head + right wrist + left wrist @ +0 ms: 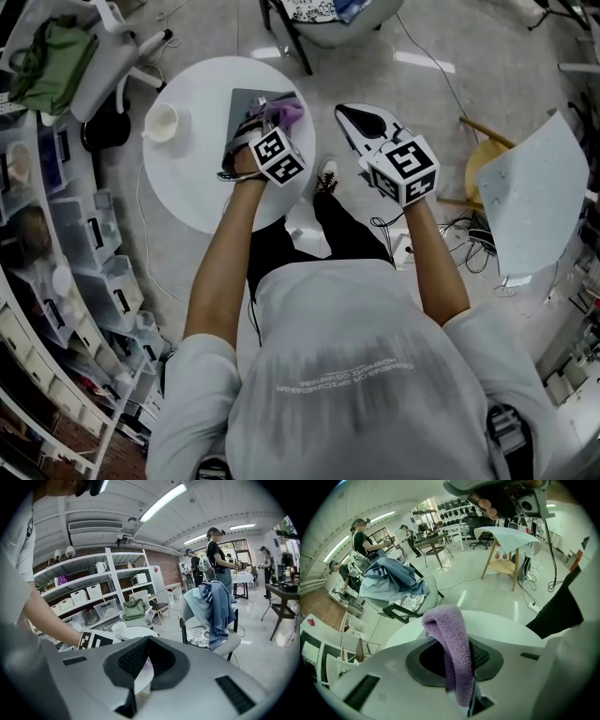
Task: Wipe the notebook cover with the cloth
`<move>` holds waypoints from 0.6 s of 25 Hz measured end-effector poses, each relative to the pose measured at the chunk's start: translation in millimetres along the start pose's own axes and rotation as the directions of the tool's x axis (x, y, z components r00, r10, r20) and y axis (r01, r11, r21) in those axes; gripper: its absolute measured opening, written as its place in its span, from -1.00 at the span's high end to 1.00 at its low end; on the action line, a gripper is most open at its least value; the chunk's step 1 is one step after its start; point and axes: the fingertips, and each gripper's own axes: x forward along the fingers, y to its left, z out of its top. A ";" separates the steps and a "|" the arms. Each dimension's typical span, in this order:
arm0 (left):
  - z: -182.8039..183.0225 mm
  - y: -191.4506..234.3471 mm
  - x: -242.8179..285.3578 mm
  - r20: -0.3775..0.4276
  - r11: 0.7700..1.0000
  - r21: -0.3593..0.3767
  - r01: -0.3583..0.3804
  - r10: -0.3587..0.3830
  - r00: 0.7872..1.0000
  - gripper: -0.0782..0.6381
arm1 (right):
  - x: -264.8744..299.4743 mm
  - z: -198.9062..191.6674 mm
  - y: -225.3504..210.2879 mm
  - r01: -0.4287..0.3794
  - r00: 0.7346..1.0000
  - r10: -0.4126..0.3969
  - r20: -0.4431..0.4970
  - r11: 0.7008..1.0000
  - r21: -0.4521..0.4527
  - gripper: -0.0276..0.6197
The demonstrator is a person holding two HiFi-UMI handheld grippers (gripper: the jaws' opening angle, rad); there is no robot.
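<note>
On the round white table (187, 183) lies a grey notebook (246, 101). My left gripper (270, 118) hovers over the notebook's right part, shut on a purple cloth (288, 113). In the left gripper view the cloth (451, 644) is pinched between the jaws and folds up over their tips. My right gripper (343, 112) is held off the table's right edge, above the floor, shut with nothing in it. In the right gripper view its pads (133, 660) meet, and the table's edge (143, 679) shows past them.
A white cup (161, 122) stands at the table's left. A chair draped with blue clothes (213, 604) is beyond the table. Storage shelves (56, 244) run along the left. A wooden stool under a white sheet (539, 192) and floor cables (459, 234) are to the right.
</note>
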 end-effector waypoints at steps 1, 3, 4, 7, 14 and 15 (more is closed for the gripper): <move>-1.9 -2.8 -1.2 -0.008 1.000 0.006 -0.001 0.001 1.000 0.54 | -0.4 -0.3 2.4 -0.006 1.000 0.006 -0.004 1.000 -0.011 0.91; -4.4 -8.3 -3.4 -0.017 1.000 0.008 0.001 -0.001 1.000 0.54 | -0.8 -1.7 5.7 -0.017 1.000 0.016 -0.019 0.999 -0.030 0.91; -5.2 -11.0 -4.5 -0.019 1.000 0.000 0.003 -0.003 1.000 0.54 | -1.3 -2.2 6.8 -0.023 0.999 0.022 -0.026 0.999 -0.033 0.91; -7.6 -19.9 -8.7 -0.025 1.000 -0.024 0.006 -0.007 1.000 0.54 | -4.3 -1.7 10.1 -0.042 0.999 0.041 -0.027 0.999 -0.017 0.91; -15.0 -36.9 -14.5 -0.035 0.998 -0.064 0.000 -0.003 0.999 0.54 | -3.2 -7.5 19.3 -0.072 0.997 0.071 -0.041 0.997 -0.023 0.91; -15.9 -39.6 -15.3 -0.038 0.998 -0.065 0.001 -0.003 0.999 0.54 | -3.7 -8.6 21.0 -0.076 0.996 0.075 -0.044 0.997 -0.025 0.91</move>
